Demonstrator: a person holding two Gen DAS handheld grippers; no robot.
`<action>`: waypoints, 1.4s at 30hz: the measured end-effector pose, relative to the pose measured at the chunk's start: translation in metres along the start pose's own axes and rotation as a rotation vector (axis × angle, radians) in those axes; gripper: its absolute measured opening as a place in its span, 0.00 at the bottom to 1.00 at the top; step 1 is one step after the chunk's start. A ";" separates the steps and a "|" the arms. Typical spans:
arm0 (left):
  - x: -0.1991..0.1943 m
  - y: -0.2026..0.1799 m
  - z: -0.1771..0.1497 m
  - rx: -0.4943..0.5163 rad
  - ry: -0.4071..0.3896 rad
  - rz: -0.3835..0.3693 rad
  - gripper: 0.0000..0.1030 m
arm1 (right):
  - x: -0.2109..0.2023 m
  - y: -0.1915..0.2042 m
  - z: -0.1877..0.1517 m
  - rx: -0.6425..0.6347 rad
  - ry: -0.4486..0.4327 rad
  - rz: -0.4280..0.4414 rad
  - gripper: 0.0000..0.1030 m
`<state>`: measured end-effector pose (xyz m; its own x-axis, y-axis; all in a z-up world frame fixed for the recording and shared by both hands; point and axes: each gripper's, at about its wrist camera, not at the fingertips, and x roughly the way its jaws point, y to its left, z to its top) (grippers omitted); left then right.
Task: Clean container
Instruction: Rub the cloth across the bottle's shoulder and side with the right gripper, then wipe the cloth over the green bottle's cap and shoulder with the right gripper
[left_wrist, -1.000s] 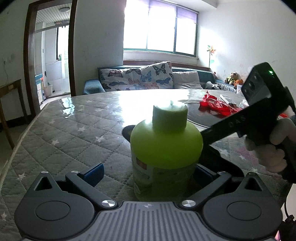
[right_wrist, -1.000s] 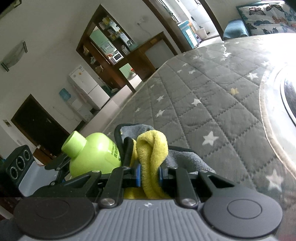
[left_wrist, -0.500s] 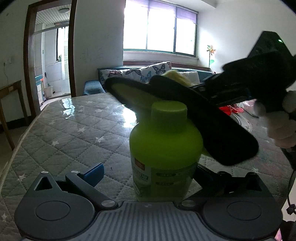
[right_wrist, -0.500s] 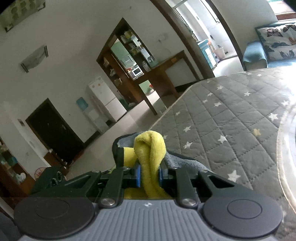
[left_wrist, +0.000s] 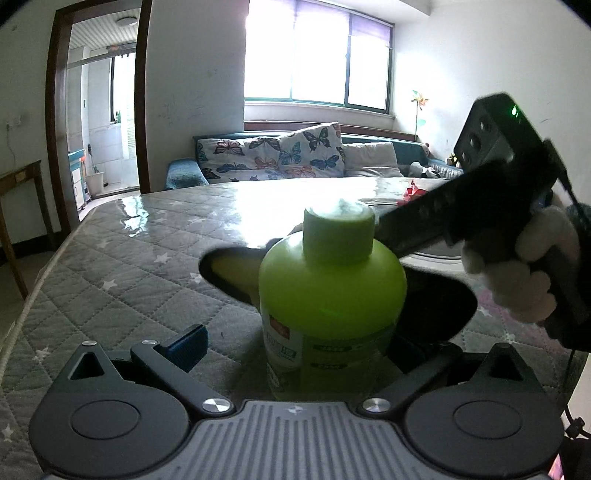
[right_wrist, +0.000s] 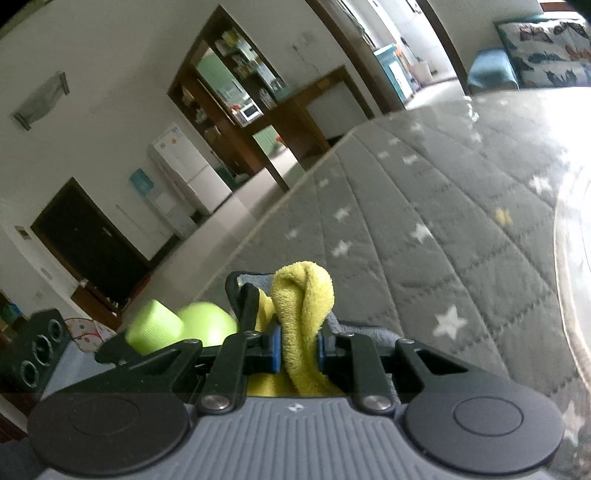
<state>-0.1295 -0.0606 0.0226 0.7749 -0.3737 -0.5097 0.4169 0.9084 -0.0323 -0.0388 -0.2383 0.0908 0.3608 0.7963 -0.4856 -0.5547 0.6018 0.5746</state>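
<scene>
One green bottle (left_wrist: 328, 295), cap on, stands on my worktop (left_wrist: 122, 266) between my left tool's (left_wrist: 295, 343) spread-apart fingers. My right tool (right_wrist: 298, 349) pinches one yellow cloth (right_wrist: 301, 295).

One green bottle (left_wrist: 328, 295), one yellow cloth (right_wrist: 301, 314), two hand-held grippers.

Butterfly-print sofa (left_wrist: 280, 158), white fridge (right_wrist: 188, 177)

Lime-green bottle (left_wrist: 330, 295), yellow cloth (right_wrist: 301, 317), grey star-patterned quilted cover (left_wrist: 122, 266).
</scene>
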 end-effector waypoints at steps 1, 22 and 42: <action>0.000 0.000 0.000 0.000 0.000 0.001 1.00 | 0.000 -0.001 -0.002 0.002 0.004 -0.004 0.17; -0.010 -0.010 0.000 0.055 -0.030 -0.024 0.82 | -0.018 0.025 0.008 -0.014 -0.054 0.049 0.17; -0.011 -0.018 0.001 0.096 -0.038 -0.019 0.72 | 0.010 -0.002 -0.015 0.016 0.044 -0.050 0.17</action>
<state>-0.1448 -0.0727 0.0299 0.7830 -0.3993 -0.4770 0.4741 0.8795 0.0421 -0.0450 -0.2329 0.0751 0.3548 0.7616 -0.5422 -0.5243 0.6423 0.5591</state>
